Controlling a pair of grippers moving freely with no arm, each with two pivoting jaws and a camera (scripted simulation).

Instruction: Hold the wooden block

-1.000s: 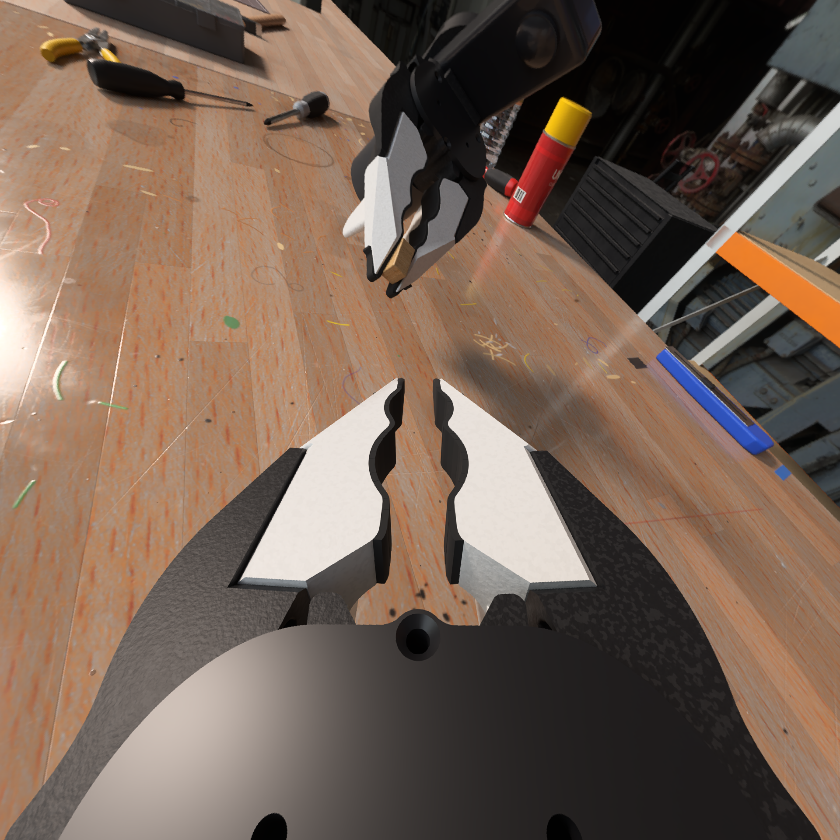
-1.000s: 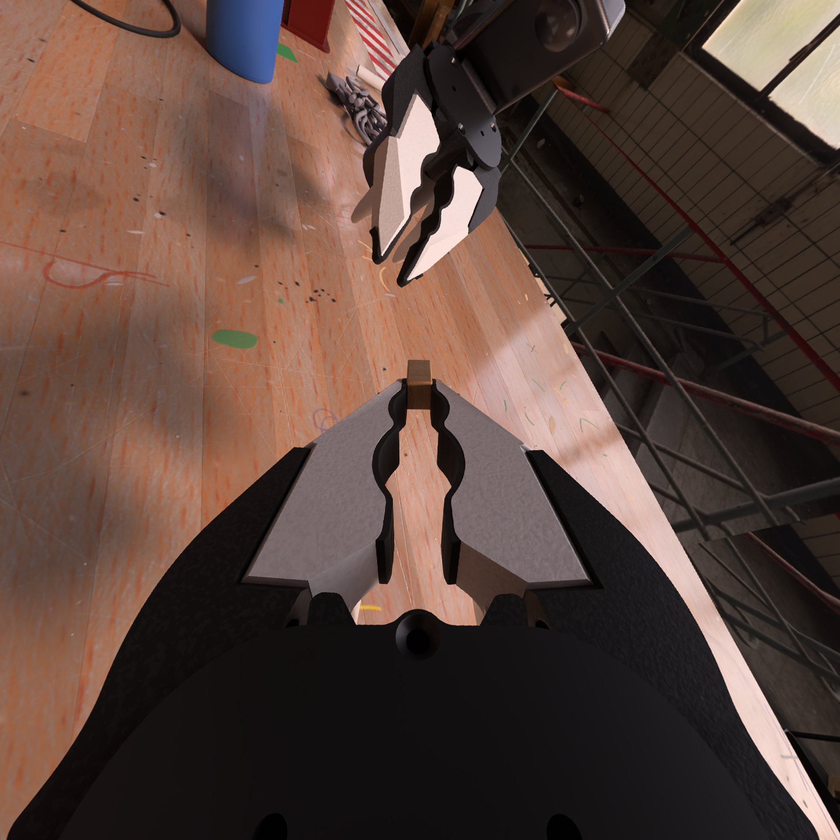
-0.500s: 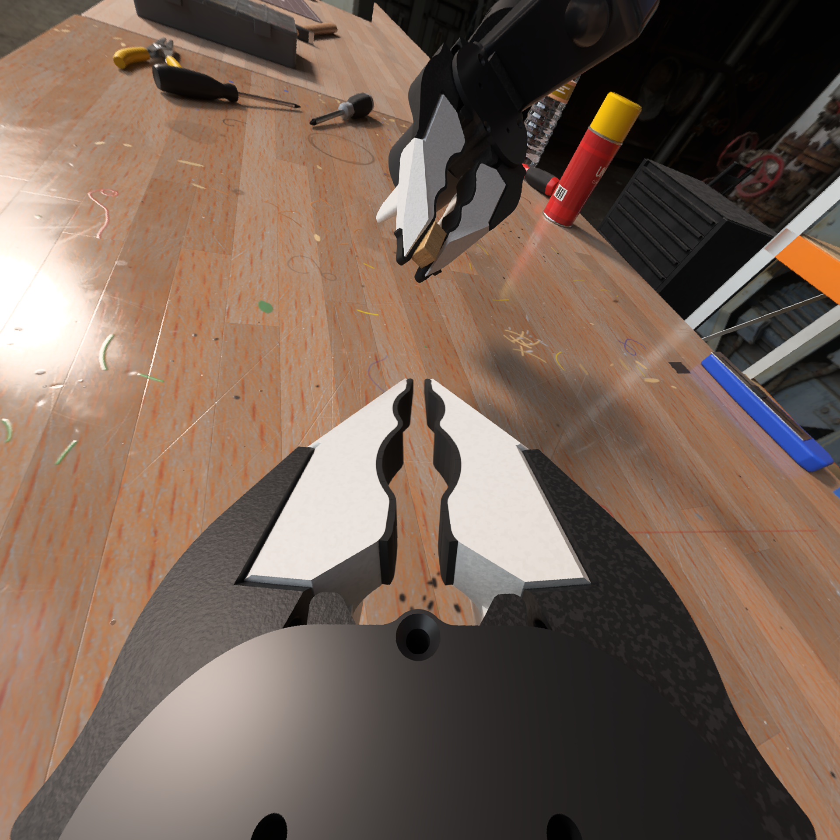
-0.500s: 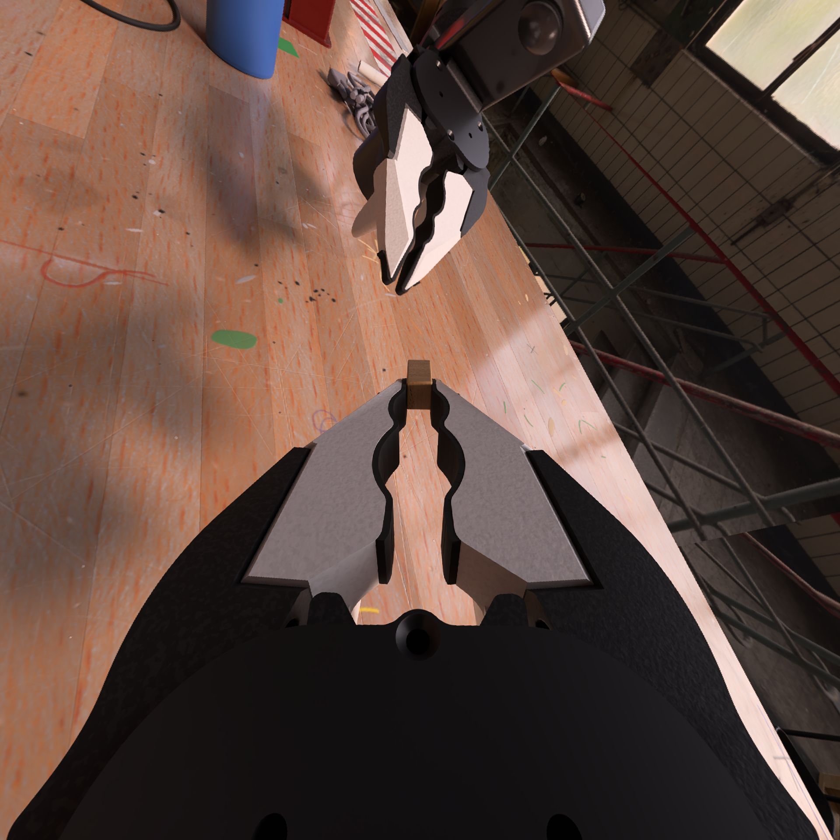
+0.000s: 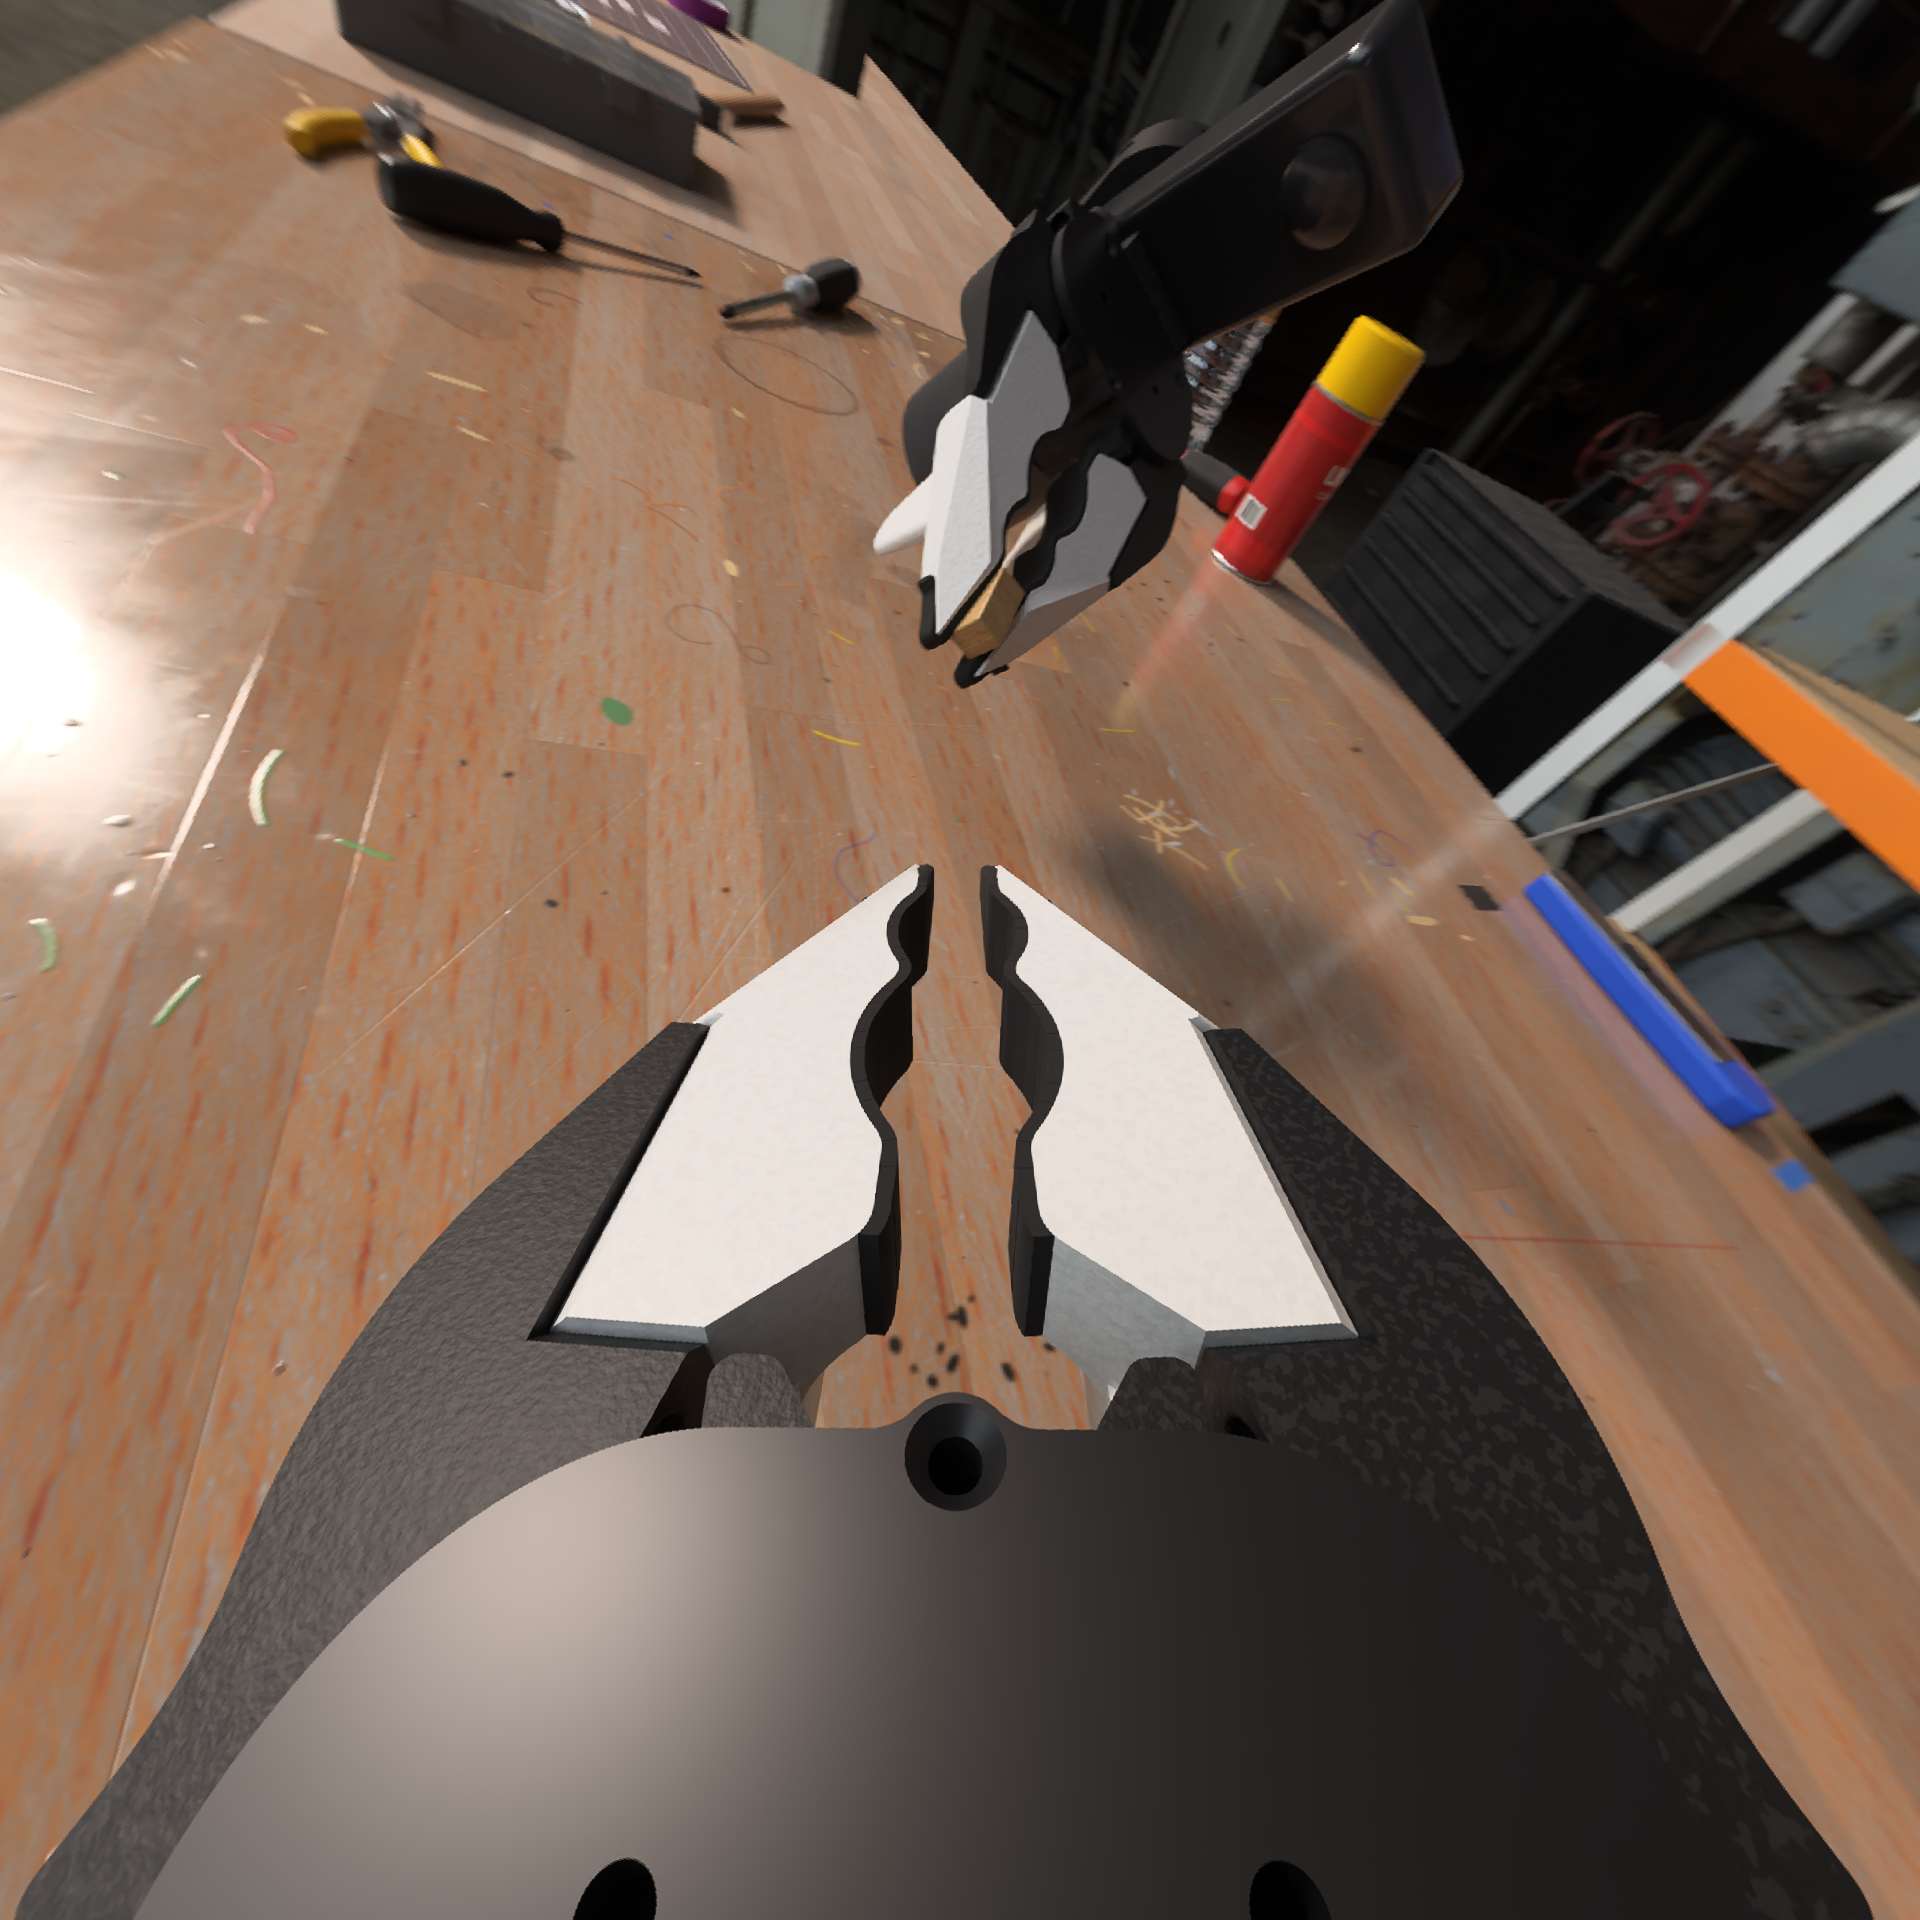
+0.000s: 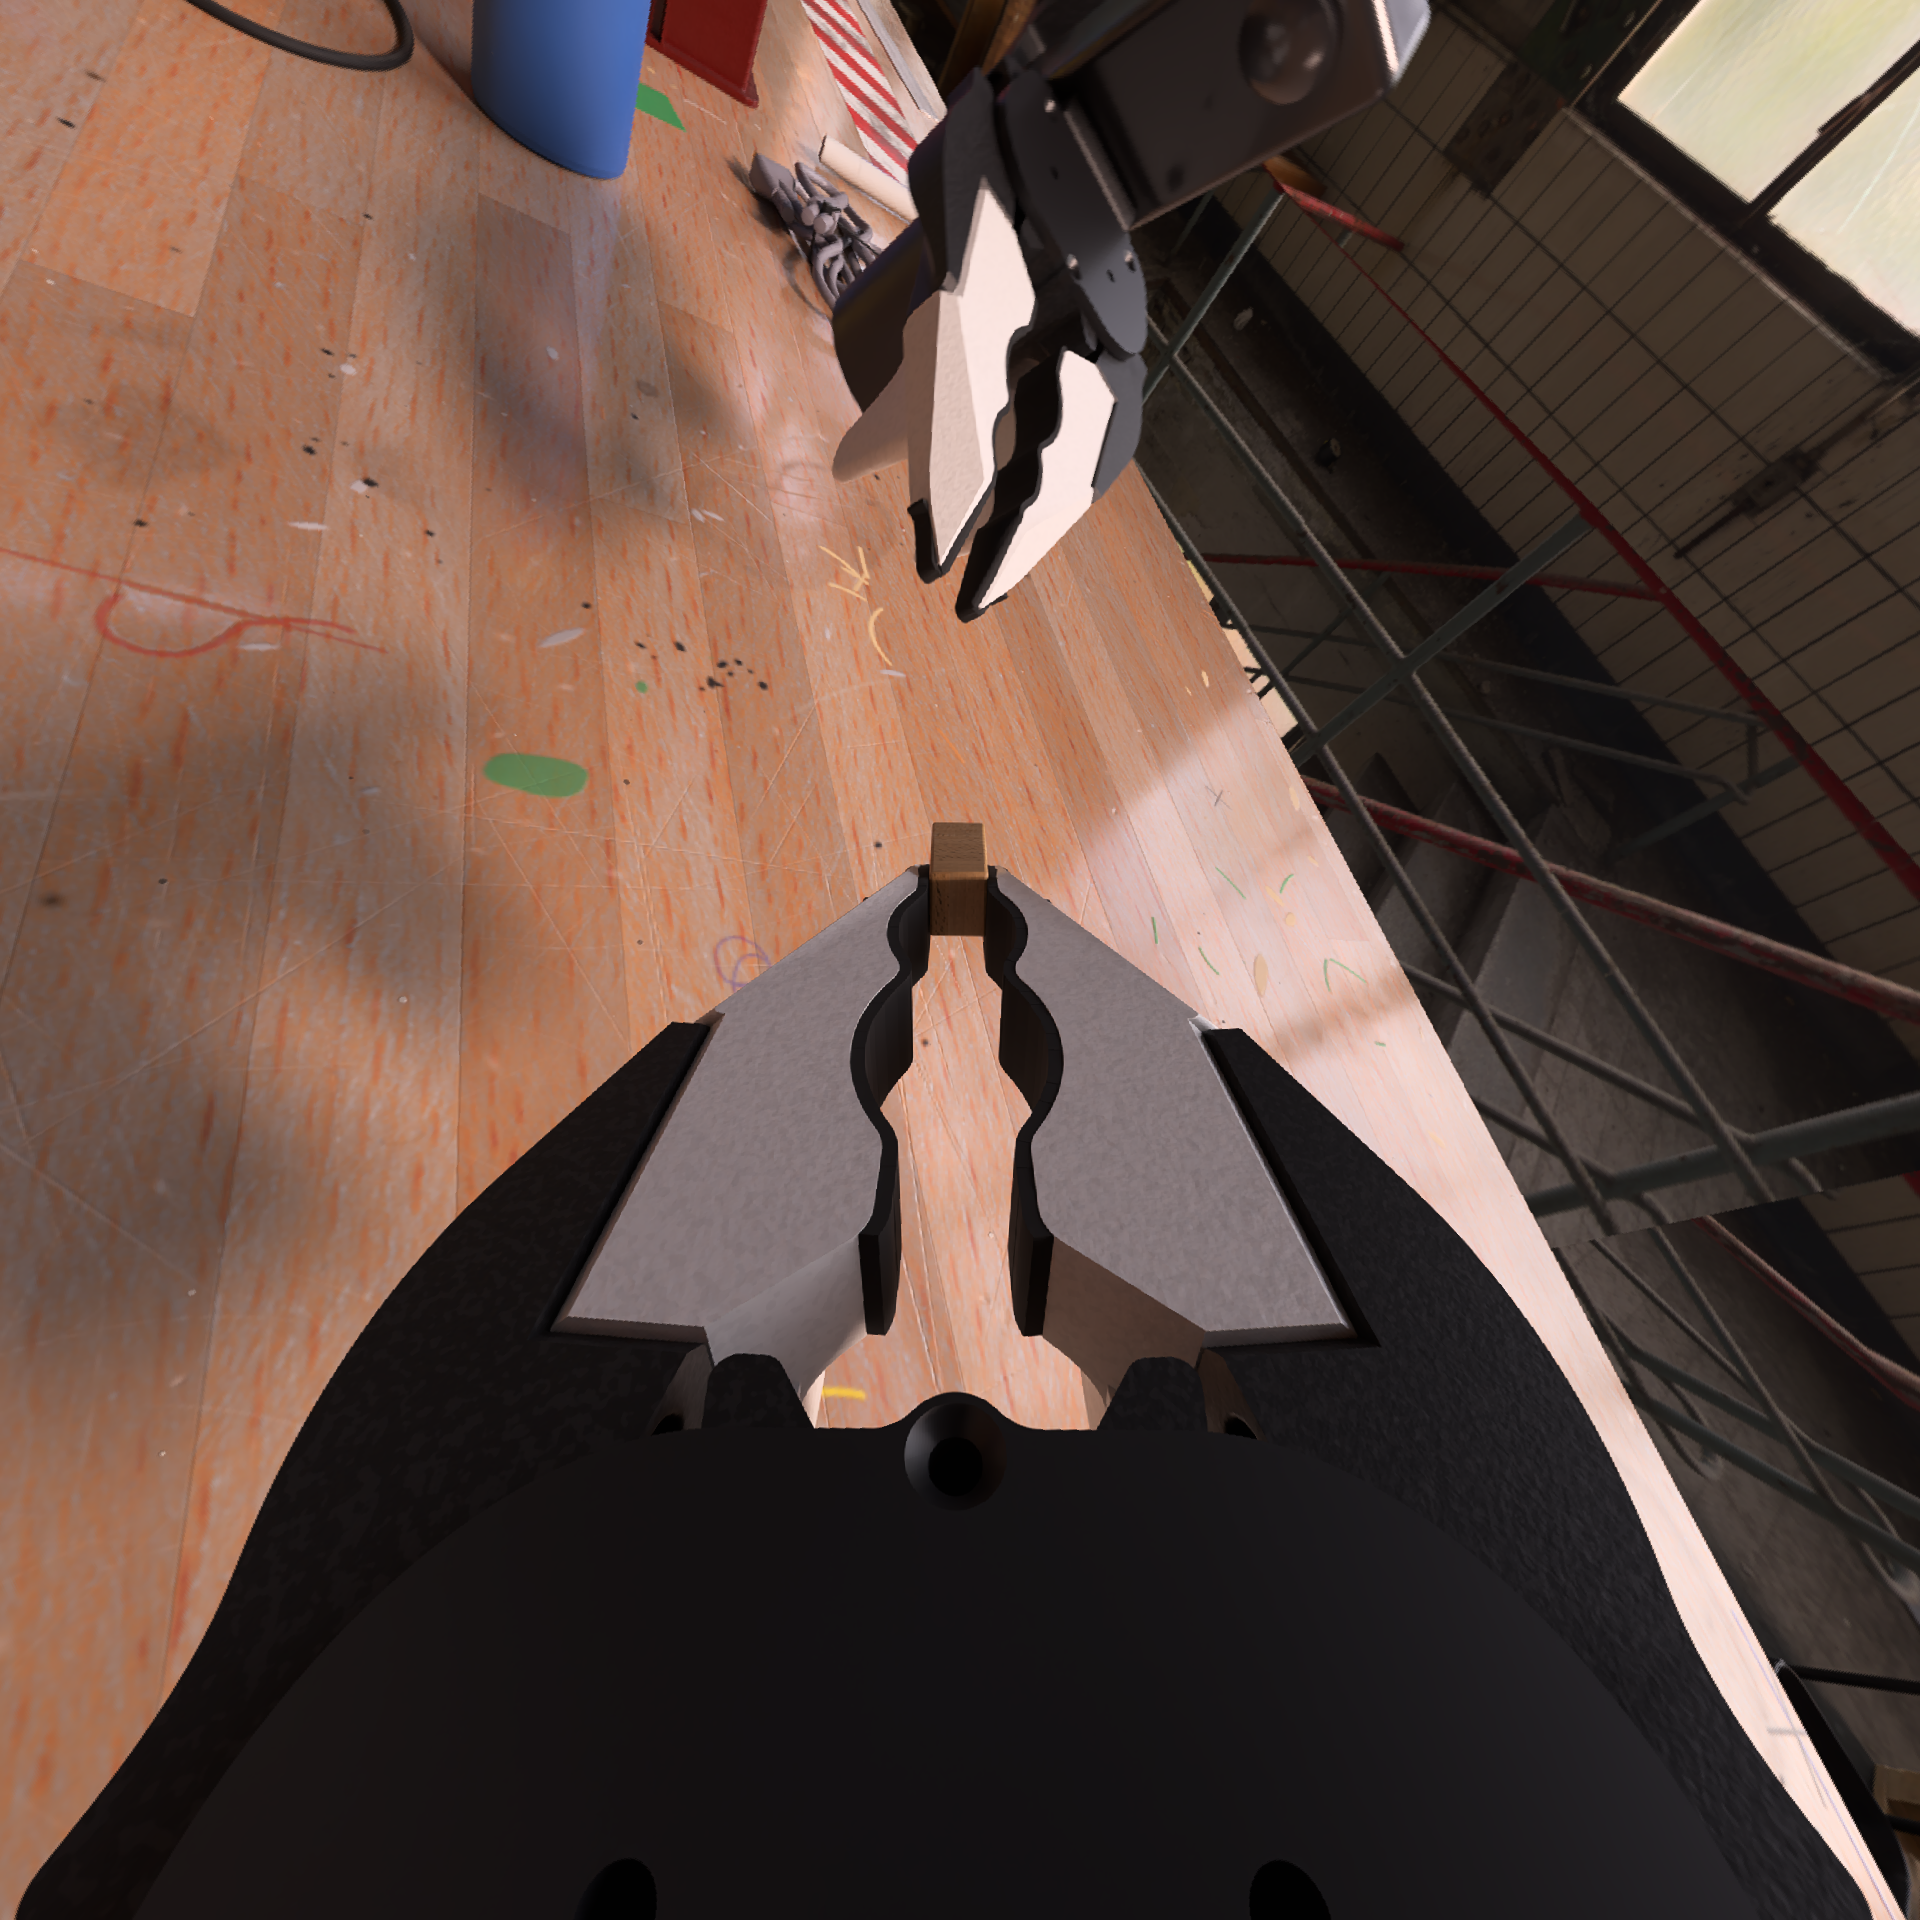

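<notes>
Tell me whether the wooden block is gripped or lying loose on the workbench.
Gripped. The right gripper has its jaws closed on the wooden block, which is lifted above the workbench.

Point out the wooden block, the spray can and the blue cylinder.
wooden block [image 6: 957, 878]: right wrist view, on its near face, between the right gripper's tips.
spray can [image 5: 1299, 468]: left wrist view, on its red body.
blue cylinder [image 6: 556, 73]: right wrist view, on its side wall.

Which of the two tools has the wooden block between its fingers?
The right tool: the wooden block sits pinched at its fingertips, above the bench. The left tool has only a narrow, bare gap between its fingers.
</notes>
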